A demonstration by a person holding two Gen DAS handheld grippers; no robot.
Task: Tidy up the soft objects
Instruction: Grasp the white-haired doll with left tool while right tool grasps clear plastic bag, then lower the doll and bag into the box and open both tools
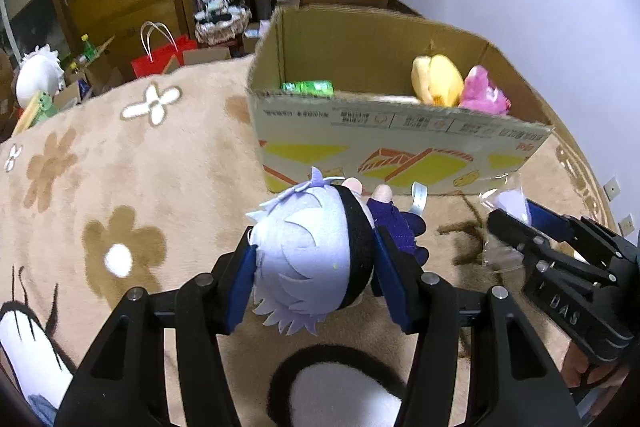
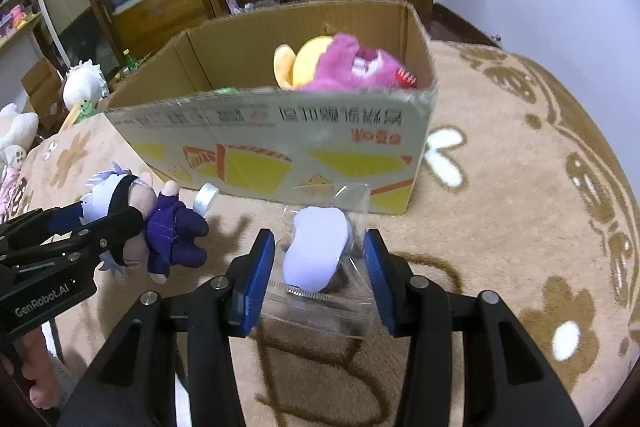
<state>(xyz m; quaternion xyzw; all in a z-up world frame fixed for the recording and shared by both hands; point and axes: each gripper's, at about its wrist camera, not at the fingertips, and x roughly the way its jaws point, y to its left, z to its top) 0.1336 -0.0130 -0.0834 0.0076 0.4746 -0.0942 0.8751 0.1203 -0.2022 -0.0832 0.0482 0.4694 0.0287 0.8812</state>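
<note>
Beige flowered blanket (image 1: 168, 187) carries an open box (image 2: 280, 131) already holding two plush toys (image 2: 352, 65). Left hand-held gripper (image 1: 316, 267) is clamped on a doll (image 1: 316, 251) by its head; right hand-held gripper (image 2: 320, 267) pinches a clear bag (image 2: 320, 291). Best, I judge: lift each clear of the near wall, then release over open floor inside, gently.

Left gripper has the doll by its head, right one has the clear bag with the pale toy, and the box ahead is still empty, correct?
Not quite: the box is not empty. The right wrist view shows a pink plush and a yellow plush already inside it. The rest holds: the left gripper is shut on the doll at its head, and the right gripper grips the clear bag with the pale toy.
</note>
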